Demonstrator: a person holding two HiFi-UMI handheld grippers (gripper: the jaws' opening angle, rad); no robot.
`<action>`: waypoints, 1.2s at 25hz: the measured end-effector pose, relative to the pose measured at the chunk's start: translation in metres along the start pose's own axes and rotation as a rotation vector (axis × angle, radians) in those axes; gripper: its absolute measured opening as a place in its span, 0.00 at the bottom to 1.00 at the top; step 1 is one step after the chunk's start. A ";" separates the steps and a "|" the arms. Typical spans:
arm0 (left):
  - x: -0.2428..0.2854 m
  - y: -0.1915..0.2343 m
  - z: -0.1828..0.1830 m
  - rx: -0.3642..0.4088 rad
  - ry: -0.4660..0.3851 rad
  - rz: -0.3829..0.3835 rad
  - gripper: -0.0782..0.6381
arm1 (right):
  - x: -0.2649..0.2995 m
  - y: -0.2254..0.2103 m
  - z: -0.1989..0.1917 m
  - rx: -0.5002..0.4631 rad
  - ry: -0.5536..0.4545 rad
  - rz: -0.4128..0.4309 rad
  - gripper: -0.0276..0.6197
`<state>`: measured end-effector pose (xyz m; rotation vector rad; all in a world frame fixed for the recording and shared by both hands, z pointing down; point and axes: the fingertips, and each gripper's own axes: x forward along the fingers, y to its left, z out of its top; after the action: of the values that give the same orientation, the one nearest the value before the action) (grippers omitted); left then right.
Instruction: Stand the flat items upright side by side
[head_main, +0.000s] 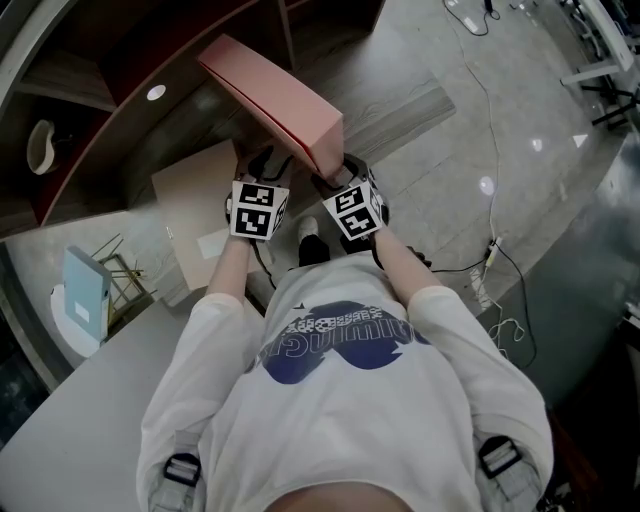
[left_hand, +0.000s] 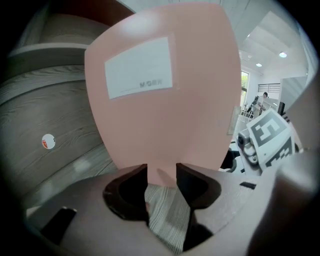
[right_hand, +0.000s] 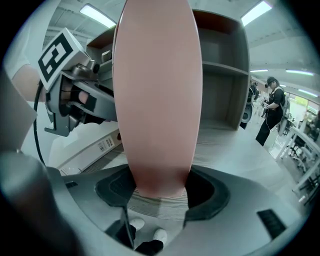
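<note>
Pink file box (head_main: 270, 95): off the surface, tilted, held at its near end over the curved wooden shelf unit (head_main: 400, 110). Label on the broad face toward the left gripper (left_hand: 162, 175), whose jaws are closed on the box's lower edge. Right gripper (right_hand: 159, 187): jaws part-way apart, clamped across the narrow spine. Tan flat box (head_main: 195, 205) lies flat just left of the grippers. Blue file box (head_main: 85, 290) stands upright in a wire rack (head_main: 125, 275), well apart, at the white table's (head_main: 90, 400) far left edge.
</note>
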<state>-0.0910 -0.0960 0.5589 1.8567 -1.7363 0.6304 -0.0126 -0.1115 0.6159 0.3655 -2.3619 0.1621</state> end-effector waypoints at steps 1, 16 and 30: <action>-0.004 -0.005 0.002 0.006 -0.008 -0.009 0.36 | 0.001 0.000 0.000 0.004 0.002 -0.001 0.48; -0.031 -0.052 0.023 0.047 -0.073 -0.164 0.46 | 0.020 0.002 -0.004 0.020 0.040 -0.014 0.48; -0.031 -0.055 0.030 0.073 -0.057 -0.155 0.46 | 0.024 0.011 -0.007 0.015 0.036 0.086 0.50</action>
<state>-0.0391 -0.0900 0.5128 2.0546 -1.6045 0.5914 -0.0282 -0.1043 0.6371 0.2655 -2.3432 0.2251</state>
